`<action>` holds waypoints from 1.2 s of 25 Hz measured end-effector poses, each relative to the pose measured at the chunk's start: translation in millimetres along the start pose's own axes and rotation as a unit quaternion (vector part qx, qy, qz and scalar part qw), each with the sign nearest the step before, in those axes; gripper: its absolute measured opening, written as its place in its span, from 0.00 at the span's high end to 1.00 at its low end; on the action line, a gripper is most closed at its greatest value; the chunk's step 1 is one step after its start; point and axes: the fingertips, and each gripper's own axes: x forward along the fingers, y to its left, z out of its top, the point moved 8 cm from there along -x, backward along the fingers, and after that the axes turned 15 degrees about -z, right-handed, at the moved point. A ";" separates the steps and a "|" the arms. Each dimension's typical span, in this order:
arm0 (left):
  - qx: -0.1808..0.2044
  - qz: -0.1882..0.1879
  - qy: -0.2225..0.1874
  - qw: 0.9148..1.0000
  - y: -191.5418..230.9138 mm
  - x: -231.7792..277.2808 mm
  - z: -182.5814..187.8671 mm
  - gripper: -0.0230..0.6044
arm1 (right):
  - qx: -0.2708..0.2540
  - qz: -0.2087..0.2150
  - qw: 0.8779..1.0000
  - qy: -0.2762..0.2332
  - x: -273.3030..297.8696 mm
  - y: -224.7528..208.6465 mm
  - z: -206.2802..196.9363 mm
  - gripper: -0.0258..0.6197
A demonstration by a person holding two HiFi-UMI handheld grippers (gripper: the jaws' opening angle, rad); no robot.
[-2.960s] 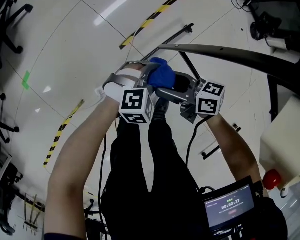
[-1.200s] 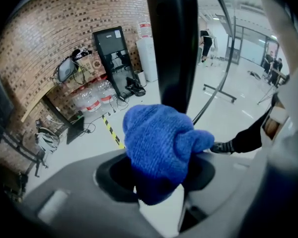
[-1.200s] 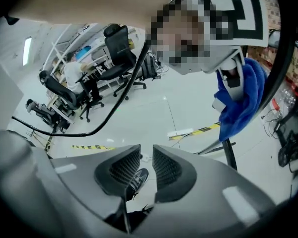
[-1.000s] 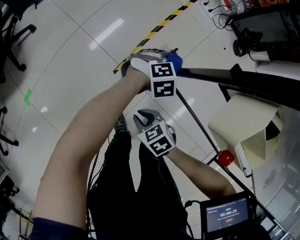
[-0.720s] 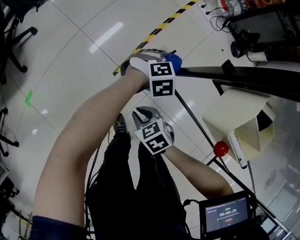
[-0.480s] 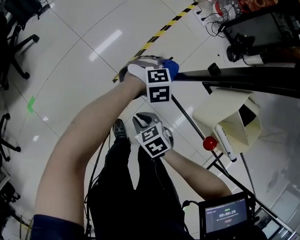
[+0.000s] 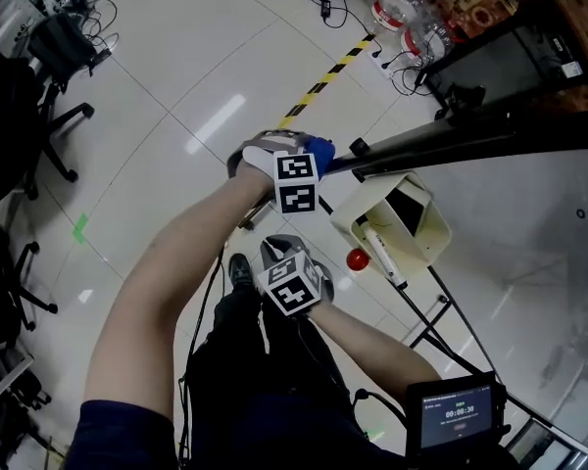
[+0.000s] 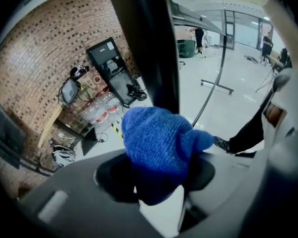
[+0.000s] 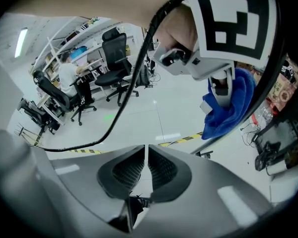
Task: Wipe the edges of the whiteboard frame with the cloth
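Observation:
The blue cloth (image 7: pixel 321 151) is bunched in my left gripper (image 7: pixel 310 152), which is shut on it and holds it against the black whiteboard frame (image 7: pixel 441 137) at its left end. In the left gripper view the cloth (image 8: pixel 156 143) fills the gap between the jaws of that gripper (image 8: pixel 157 178), right under the dark frame bar (image 8: pixel 144 43). My right gripper (image 7: pixel 292 284) hangs lower, close to the person's body and apart from the frame. Its jaws (image 9: pixel 145 170) are closing to a thin slit with nothing between them. From there I see the cloth (image 9: pixel 229 108) above.
A cream tray (image 7: pixel 345 221) with a marker hangs below the frame, with a red knob (image 7: pixel 357 259) beside it. The white board face (image 7: pixel 539 223) spreads to the right. Striped floor tape (image 7: pixel 325 74), office chairs (image 7: pixel 49 116), a dark screen (image 7: pixel 510 47) and a timer display (image 7: pixel 456 414) surround.
Three seconds ago both grippers met at the cloth; the right one has since dropped back toward the body. The left keeps the cloth on the frame. More of the whiteboard now shows.

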 end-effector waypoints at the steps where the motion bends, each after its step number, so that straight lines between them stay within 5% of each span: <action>1: 0.005 0.005 0.007 1.000 2.1 -2.1 0.5 0.66 | -0.002 0.000 1.000 -0.002 -4.1 1.5 3.1 0.92; 17: -0.008 -0.005 -0.073 0.997 16.3 -69.8 23.6 0.66 | 0.036 -0.074 0.997 -0.009 -64.9 -16.9 65.1 0.92; 23: 0.029 -0.006 -0.072 0.997 13.1 -87.0 28.0 0.66 | 0.048 -0.093 0.995 -0.004 -86.4 -16.4 70.1 0.92; 30: 0.026 -0.006 -0.100 0.995 13.6 -104.9 31.9 0.66 | 0.052 -0.100 0.994 -0.015 -94.9 -18.5 82.8 0.92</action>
